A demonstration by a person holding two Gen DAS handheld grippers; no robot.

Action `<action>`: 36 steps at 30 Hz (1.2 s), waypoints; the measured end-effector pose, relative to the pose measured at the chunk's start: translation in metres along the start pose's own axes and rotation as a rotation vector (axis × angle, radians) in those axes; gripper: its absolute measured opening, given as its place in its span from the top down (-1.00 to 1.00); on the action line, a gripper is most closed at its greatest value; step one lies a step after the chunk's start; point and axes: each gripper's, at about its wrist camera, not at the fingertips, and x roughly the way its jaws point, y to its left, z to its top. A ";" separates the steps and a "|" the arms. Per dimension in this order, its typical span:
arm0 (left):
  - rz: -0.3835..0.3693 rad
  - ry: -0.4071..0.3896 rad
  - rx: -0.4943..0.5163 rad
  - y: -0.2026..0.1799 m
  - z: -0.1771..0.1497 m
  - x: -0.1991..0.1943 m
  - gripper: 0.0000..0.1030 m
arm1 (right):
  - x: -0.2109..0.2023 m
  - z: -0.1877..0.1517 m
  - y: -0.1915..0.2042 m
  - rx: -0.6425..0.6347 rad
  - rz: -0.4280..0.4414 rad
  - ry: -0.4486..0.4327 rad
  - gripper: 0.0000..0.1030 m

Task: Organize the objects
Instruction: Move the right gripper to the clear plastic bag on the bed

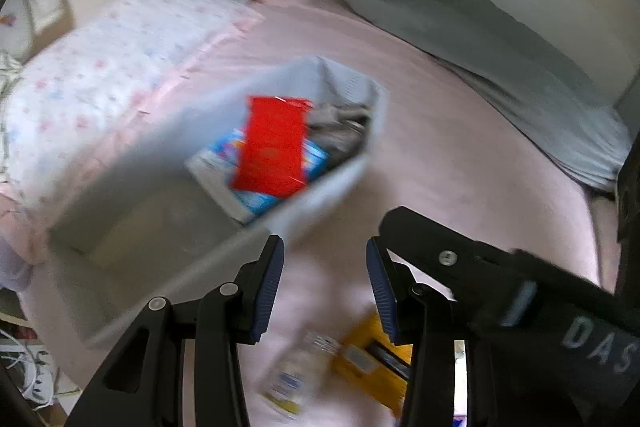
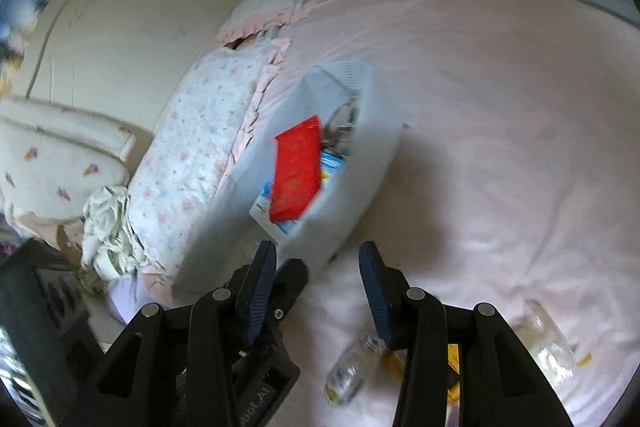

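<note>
Both the left hand-held gripper and right hand-held gripper stand apart and empty above the bed, the grey bin already holding a red packet, while a small bottle lies loose nearby, evidently awaiting collection.

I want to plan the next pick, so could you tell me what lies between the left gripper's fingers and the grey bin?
Nothing: in the left wrist view only bare pink sheet separates the open, empty left gripper from the grey bin, whose near wall sits just beyond its fingertips.
</note>
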 end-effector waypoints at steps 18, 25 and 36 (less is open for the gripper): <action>0.034 0.165 0.070 -0.043 -0.021 0.031 0.16 | -0.041 -0.029 -0.119 0.386 -0.327 0.119 0.14; 0.082 0.186 0.067 -0.048 -0.026 0.033 0.16 | -0.033 -0.045 -0.123 0.364 -0.427 0.194 0.14; 0.083 0.200 0.053 -0.054 -0.029 0.038 0.16 | -0.003 -0.069 -0.122 0.241 -0.413 0.368 -0.08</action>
